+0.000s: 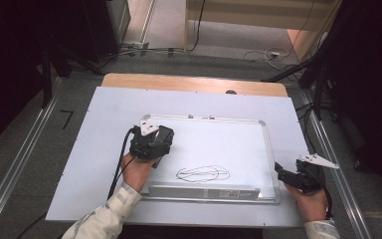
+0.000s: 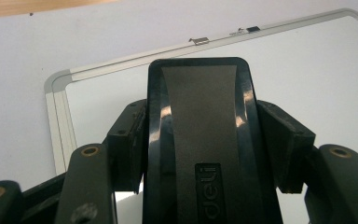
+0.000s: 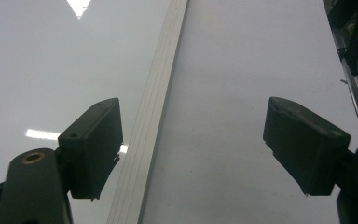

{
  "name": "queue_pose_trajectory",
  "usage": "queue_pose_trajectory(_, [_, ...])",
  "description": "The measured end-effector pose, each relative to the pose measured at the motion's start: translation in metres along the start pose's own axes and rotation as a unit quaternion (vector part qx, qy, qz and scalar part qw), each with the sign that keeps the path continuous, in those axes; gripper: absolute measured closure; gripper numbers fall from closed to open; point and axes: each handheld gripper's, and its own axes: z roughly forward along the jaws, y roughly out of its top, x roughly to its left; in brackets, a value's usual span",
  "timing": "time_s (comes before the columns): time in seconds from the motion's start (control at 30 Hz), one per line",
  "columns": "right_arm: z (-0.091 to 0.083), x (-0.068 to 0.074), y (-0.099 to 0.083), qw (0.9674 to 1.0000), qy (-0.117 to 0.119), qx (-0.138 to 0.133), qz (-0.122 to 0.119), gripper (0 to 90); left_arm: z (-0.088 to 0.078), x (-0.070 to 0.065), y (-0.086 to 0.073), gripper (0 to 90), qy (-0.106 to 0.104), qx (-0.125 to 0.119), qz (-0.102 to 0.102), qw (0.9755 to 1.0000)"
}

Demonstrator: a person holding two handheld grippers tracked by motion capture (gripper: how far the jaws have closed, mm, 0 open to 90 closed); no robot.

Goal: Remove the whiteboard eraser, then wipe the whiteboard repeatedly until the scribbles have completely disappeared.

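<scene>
A whiteboard [image 1: 219,142] with a silver frame lies flat on the table, with a multicoloured scribble [image 1: 202,174] near its front edge. My left gripper [image 1: 151,142] hovers over the board's left part, shut on a black eraser [image 2: 198,102] marked "deli". The eraser stands between the left gripper [image 2: 205,144] jaws, with the board's far left corner [image 2: 58,81] behind it. My right gripper [image 1: 283,172] is at the board's right edge, open. In the right gripper view the right gripper [image 3: 191,144] straddles the board's frame [image 3: 156,107] with nothing between the jaws.
A white sheet [image 1: 109,114] covers the wooden table [image 1: 194,82]. The board's silver pen tray [image 1: 204,190] runs along its near side. Metal rails [image 1: 25,149] flank the table. Cables [image 1: 263,55] lie on the floor beyond, and dark stands rise at both sides.
</scene>
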Motion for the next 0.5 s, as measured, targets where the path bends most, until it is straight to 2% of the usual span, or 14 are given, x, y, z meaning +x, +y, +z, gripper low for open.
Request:
queue_pose_trajectory(0.17, [0.0003,0.0011,0.0003,1.0000,0.001,0.000,-0.001,18.4,-0.0018,-0.0005,-0.0010,40.0,0.001,-0.004,-0.006,1.0000])
queue_pose_trajectory(0.5, [0.0001,0.0006,0.0005,1.0000,0.002,-0.001,0.001,18.4,0.0010,-0.0073,-0.0028,39.9,-0.001,-0.002,-0.005,1.0000])
